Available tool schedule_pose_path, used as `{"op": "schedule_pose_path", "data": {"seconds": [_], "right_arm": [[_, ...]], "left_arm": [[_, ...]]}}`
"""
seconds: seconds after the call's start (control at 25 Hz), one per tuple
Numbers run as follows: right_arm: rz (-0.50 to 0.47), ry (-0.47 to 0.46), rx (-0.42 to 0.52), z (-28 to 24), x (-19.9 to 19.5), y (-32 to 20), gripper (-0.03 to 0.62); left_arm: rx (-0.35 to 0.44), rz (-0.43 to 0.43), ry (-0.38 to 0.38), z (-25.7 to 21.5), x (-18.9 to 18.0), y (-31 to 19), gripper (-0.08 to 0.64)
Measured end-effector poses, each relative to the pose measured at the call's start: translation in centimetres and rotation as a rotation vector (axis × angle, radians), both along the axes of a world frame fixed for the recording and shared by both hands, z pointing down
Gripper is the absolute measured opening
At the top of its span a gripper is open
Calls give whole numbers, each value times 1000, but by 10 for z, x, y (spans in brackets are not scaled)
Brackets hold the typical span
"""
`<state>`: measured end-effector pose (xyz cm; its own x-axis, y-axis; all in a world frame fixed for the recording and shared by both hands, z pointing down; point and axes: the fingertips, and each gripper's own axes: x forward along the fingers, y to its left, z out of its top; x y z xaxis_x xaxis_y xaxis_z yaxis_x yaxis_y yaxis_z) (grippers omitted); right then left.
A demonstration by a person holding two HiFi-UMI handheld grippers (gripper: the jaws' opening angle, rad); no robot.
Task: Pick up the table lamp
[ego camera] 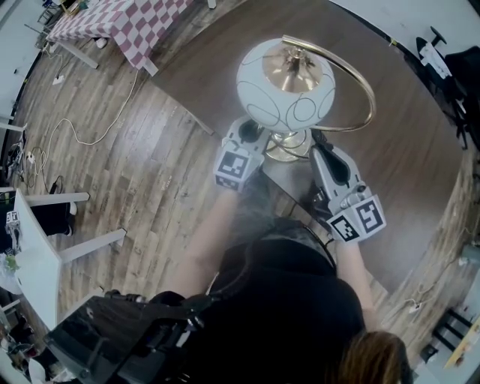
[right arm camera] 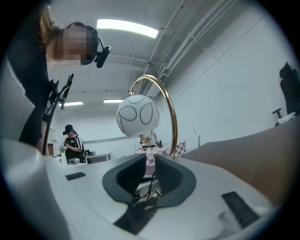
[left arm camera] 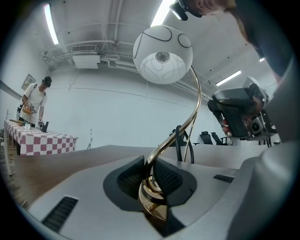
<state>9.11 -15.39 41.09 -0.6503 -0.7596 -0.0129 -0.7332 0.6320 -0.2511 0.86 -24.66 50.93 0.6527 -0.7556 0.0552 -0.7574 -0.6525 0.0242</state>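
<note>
The table lamp has a white globe shade [ego camera: 285,84], a curved gold arm [ego camera: 358,88] and a gold base [ego camera: 291,148] on the dark brown table [ego camera: 409,157]. My left gripper [ego camera: 259,139] reaches the base from the left. In the left gripper view its pads [left arm camera: 166,177] press on the gold stem [left arm camera: 151,169], with the globe [left arm camera: 162,54] overhead. My right gripper [ego camera: 319,144] sits just right of the base. In the right gripper view its jaws [right arm camera: 149,171] stand apart with only a thin dark cord [right arm camera: 151,180] in the gap; the globe [right arm camera: 138,116] and gold arm [right arm camera: 171,117] lie ahead.
A checkered table [ego camera: 127,22] stands at the far left, a white desk [ego camera: 34,259] at the near left, and cables [ego camera: 82,139] trail over the wooden floor. A black and white object [ego camera: 442,64] sits at the table's far right. Other people stand in the background [left arm camera: 35,101] [right arm camera: 71,143].
</note>
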Motion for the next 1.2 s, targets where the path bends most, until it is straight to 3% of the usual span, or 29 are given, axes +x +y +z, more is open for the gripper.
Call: {"op": "schedule_pose_path", "data": {"seconds": [0.24, 0.28, 0.48, 0.84, 1.2], "right_arm": [[90, -12, 72, -41, 35, -5, 72], [97, -17, 83, -47, 39, -6, 96], [104, -24, 157, -76, 54, -20, 101], [-2, 46, 288, -122, 36, -33, 101], [-93, 49, 343, -150, 17, -35, 66]], "left_arm": [[-3, 4, 9, 0, 0, 0, 63], [-4, 5, 9, 0, 0, 0, 63], [-18, 20, 13, 0, 1, -1, 64], [-26, 47, 25, 1, 3, 0, 66], [-26, 61, 38, 0, 3, -1, 67]]}}
